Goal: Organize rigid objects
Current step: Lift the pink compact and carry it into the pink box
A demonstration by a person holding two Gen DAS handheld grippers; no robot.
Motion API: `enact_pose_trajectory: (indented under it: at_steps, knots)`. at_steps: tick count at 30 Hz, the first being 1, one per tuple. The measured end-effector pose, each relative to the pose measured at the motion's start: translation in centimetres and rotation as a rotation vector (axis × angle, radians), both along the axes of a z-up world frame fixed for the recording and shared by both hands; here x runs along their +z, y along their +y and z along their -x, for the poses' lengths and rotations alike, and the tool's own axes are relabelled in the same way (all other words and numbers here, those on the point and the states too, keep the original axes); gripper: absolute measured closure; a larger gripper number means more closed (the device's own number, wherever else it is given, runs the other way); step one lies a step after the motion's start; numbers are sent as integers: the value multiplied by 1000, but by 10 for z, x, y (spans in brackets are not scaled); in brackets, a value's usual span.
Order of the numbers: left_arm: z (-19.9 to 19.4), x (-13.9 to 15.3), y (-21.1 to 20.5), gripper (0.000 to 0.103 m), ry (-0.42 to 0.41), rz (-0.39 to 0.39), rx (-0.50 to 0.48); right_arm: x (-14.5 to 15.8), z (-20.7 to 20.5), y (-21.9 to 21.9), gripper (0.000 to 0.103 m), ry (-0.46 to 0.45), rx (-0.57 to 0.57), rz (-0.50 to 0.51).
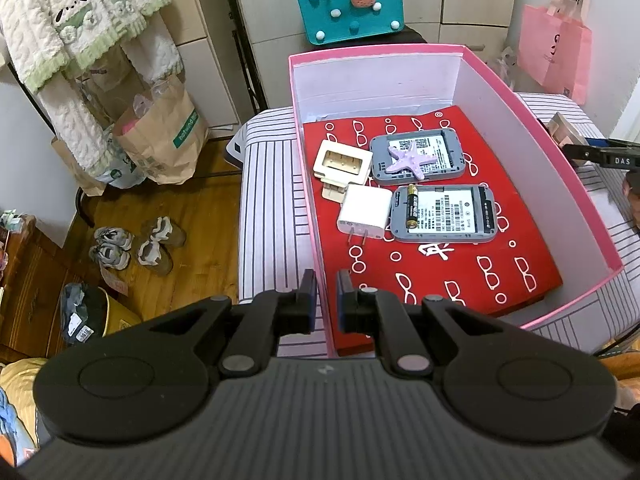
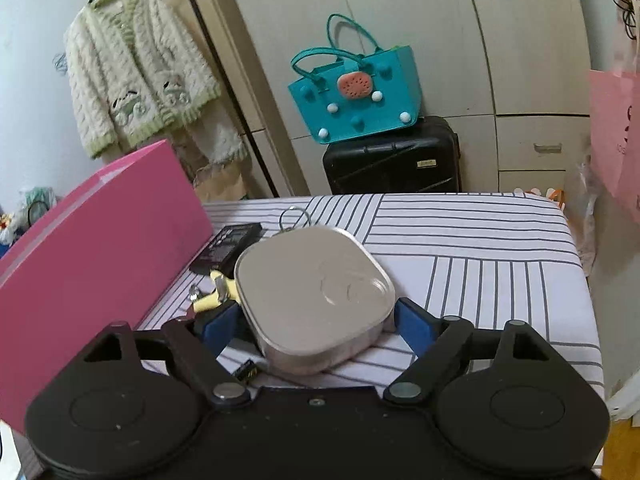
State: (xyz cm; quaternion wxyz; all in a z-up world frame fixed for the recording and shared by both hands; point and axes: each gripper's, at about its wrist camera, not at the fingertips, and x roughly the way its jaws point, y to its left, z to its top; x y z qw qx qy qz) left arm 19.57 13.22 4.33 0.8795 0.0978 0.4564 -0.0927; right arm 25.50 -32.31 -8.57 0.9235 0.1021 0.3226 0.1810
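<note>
Fingers of my right gripper (image 2: 316, 320) clamp the silver tin (image 2: 312, 300) on the striped table (image 2: 480, 248), while my left gripper (image 1: 324, 292) pinches the pink box (image 1: 560, 168) wall.

The silver tin (image 2: 312, 296) hides most of the yellow item (image 2: 214, 294).

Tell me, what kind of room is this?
Probably a bedroom at home: a knitted cardigan hangs on a rack, a black suitcase stands by tall wardrobe doors, and shoes sit on the wooden floor.
</note>
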Motion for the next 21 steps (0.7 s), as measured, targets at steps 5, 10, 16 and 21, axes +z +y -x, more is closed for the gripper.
enact_pose_trajectory:
  at_steps: [5,10,16,21]
  knots:
    - [0,0,0,94,2,0,2,0,0,4,20,-19,-44,17]
    - [-1,0,0,94,3,9,0,8,11,11,20,-50,-44,80]
    - [1,-1,0,94,-4,3,-12,24,32,19,20,-82,10,126]
    - [2,-2,0,94,-5,-8,-23,40,50,32,21,-113,79,170]
